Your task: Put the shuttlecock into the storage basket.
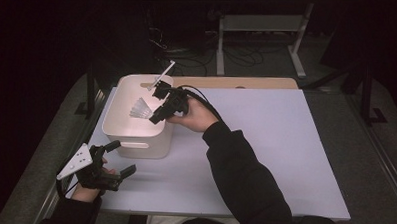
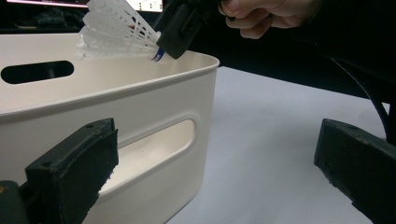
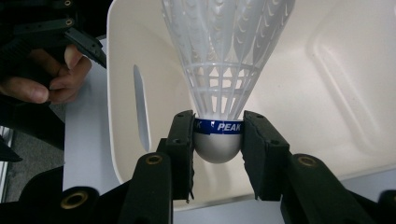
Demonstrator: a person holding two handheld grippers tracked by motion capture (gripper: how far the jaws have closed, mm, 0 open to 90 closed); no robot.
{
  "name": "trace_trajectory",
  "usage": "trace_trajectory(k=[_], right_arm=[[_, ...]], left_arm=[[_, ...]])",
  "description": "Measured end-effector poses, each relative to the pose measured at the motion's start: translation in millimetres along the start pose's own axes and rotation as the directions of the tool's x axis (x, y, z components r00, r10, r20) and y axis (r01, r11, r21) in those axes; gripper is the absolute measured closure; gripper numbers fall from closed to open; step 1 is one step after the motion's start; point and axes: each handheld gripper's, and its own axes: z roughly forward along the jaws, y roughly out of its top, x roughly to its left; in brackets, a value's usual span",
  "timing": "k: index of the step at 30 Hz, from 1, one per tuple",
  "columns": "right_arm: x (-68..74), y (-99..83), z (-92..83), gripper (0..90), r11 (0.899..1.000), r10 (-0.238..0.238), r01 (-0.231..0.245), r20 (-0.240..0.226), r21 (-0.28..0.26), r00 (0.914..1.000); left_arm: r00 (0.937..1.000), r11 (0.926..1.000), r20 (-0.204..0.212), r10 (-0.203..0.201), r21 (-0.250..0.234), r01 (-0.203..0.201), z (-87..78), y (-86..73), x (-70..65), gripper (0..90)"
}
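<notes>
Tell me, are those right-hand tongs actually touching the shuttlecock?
Touching. In the right gripper view, the right tongs press both black jaws against the shuttlecock at its cork base, with no gap on either side.

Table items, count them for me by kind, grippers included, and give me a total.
White plastic shuttlecock: 1
White storage bin: 1
Handheld grippers: 2, the left gripper and the right gripper
Total: 4
</notes>
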Motion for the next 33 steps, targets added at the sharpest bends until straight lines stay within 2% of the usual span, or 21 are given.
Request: trace_trajectory(k=[12, 20, 21, 30, 33], right_arm=[[-0.4, -1.6, 12.4, 63.9, 0.999, 0.000, 0.001, -0.021, 0.047, 0.9998], [-1.0, -2.4, 14.5, 63.2, 0.999, 0.009, -0.007, -0.031, 0.050, 0.9995], [-2.3, -2.1, 12.4, 55.8, 0.999, 0.020, -0.019, -0.043, 0.032, 0.9989], [-4.0, -2.6, 6.5, 49.3, 0.999, 0.033, -0.032, -0.033, 0.006, 0.9989], [-4.8, -3.5, 0.1, 41.6, 0.999, 0.043, -0.043, -0.013, -0.021, 0.9990]], left_arm=[[1.0000, 1.0000, 0.001, 0.000, 0.000, 0.000, 0.0, -0.1, 0.1, 0.0], [1.0000, 1.0000, 0.001, -0.001, 0.001, 0.001, 0.0, 0.0, 0.1, 0.0], [1.0000, 1.0000, 0.001, -0.001, 0.000, 0.001, 0.0, 0.0, 0.1, 0.0], [1.0000, 1.0000, 0.002, -0.002, 0.000, 0.002, 0.1, -0.1, 0.2, 0.0], [1.0000, 1.0000, 0.003, -0.002, 0.000, 0.002, 0.1, -0.1, 0.4, 0.0]])
